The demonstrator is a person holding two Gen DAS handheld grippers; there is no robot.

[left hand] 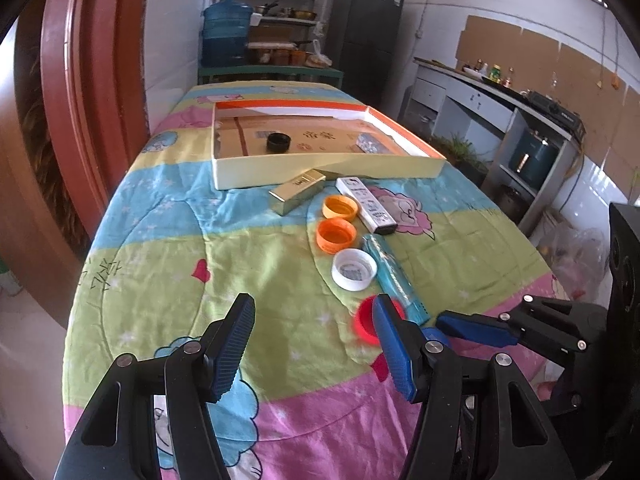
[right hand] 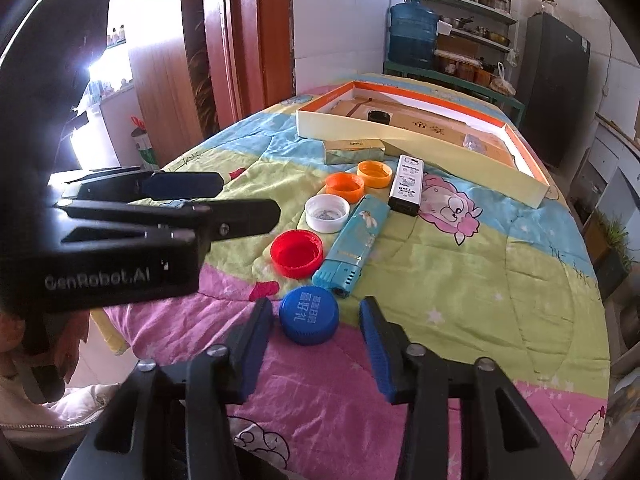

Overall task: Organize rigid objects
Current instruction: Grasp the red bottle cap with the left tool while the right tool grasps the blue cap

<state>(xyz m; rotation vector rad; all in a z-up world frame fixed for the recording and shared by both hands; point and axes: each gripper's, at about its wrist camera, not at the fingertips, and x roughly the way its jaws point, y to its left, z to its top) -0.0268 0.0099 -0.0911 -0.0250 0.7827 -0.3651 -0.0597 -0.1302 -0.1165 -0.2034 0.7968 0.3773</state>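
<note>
Right wrist view: my right gripper (right hand: 316, 316), jaws wide and empty, straddles the blue cap (right hand: 309, 315): light, rigid, slick; I would pinch its ribbed rim. Left gripper (left hand: 316, 344) gapes empty.

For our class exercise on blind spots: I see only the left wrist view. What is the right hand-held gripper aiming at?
Observer: A blue cap lies between the open fingers of the right hand-held gripper; neither finger seems to touch it.
Operator: Which way up is it?
Observer: Closed top up, with white writing across it.
</note>
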